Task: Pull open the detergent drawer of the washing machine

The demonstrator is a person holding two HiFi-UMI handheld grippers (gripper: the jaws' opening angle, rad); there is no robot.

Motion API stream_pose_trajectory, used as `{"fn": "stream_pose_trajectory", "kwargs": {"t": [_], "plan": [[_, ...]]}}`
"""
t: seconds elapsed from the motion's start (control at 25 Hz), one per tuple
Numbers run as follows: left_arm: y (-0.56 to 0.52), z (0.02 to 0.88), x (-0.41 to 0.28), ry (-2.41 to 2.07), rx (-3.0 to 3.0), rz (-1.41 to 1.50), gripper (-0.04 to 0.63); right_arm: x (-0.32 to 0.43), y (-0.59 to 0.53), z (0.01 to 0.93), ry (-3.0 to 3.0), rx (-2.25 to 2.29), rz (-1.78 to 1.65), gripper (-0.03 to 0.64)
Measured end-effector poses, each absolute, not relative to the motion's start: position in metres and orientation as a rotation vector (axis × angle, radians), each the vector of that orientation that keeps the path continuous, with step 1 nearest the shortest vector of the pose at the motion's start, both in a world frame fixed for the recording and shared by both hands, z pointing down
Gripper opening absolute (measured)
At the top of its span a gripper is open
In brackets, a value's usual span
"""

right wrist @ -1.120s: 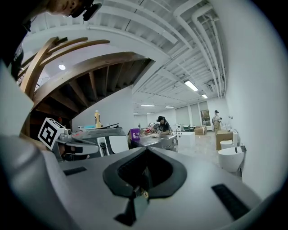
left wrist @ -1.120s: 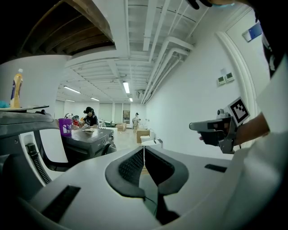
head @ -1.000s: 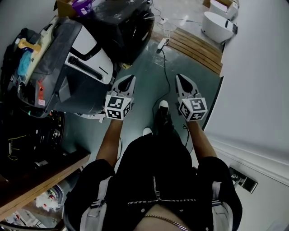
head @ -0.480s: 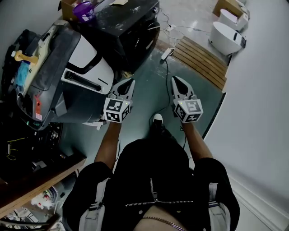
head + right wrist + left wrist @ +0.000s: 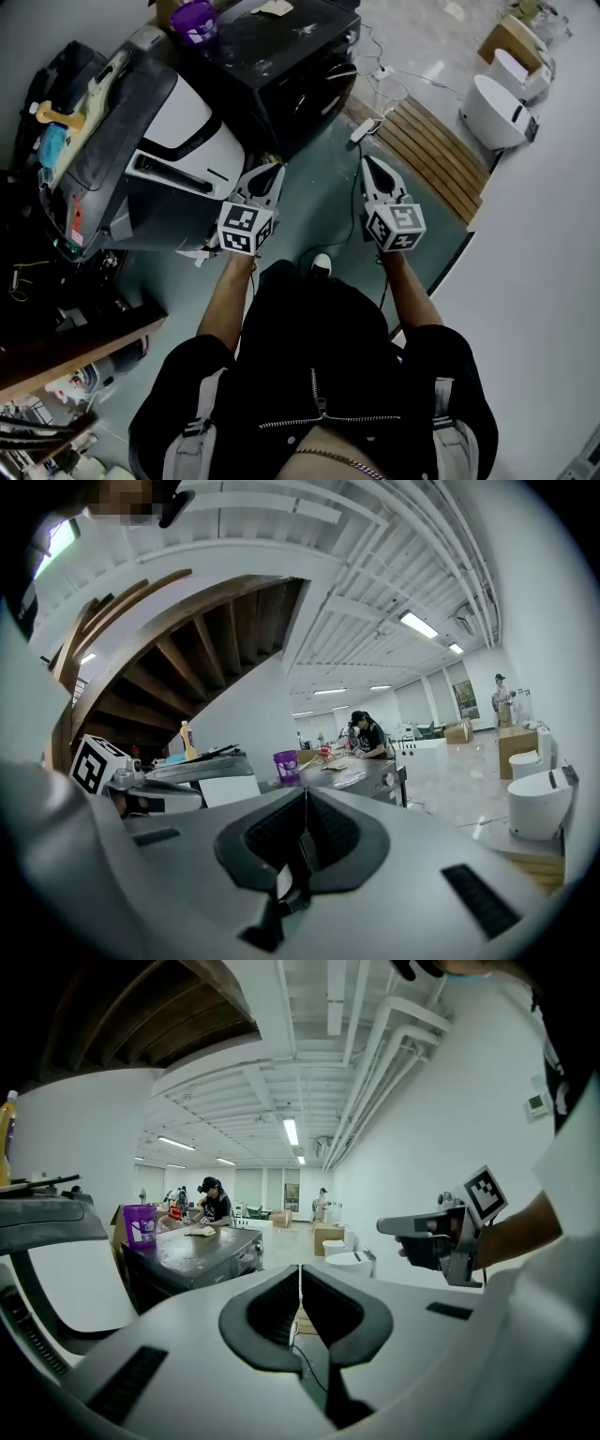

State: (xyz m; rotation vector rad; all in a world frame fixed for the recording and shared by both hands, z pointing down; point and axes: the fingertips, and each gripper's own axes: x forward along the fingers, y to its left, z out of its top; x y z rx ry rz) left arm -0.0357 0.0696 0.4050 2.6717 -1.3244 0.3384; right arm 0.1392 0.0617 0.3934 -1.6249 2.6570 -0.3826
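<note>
A black washing machine (image 5: 281, 66) stands at the top of the head view, with its dark top and a front knob (image 5: 405, 773) also in the right gripper view. I cannot make out its detergent drawer. My left gripper (image 5: 272, 170) is shut and empty, held out over the floor just short of the machine's near corner. My right gripper (image 5: 368, 161) is shut and empty too, level beside it and over a floor cable. Each gripper view shows its own jaws pressed together, the left gripper (image 5: 300, 1269) and the right gripper (image 5: 305, 794).
A tilted grey and white appliance (image 5: 159, 159) lies left of the grippers. A purple cup (image 5: 199, 19) stands on the black machine. A power strip (image 5: 364, 129), a wooden pallet (image 5: 427, 145) and a white toilet (image 5: 497, 108) lie ahead right. A wooden bench (image 5: 56, 347) is at the left.
The person has walked forward, and both shut grippers went along. The black machine and the grey appliance have come nearer and lower in the head view, and the pallet has slid right.
</note>
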Motion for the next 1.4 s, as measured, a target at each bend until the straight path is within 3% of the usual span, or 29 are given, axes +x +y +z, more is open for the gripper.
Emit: {"fn": "stream_pose_trajectory", "kwargs": {"t": [0.72, 1.4], "plan": [[-0.041, 0.422, -0.04, -1.403, 2.595, 0.307, 0.025, 0.12, -0.047, 0.425, 2.736, -1.511, -0.506, 0.018], [-0.213, 0.419, -0.074, -1.302, 2.677, 0.308, 0.025, 0.047, -0.218, 0.412, 2.707, -1.496, -0.629, 0.031]]}}
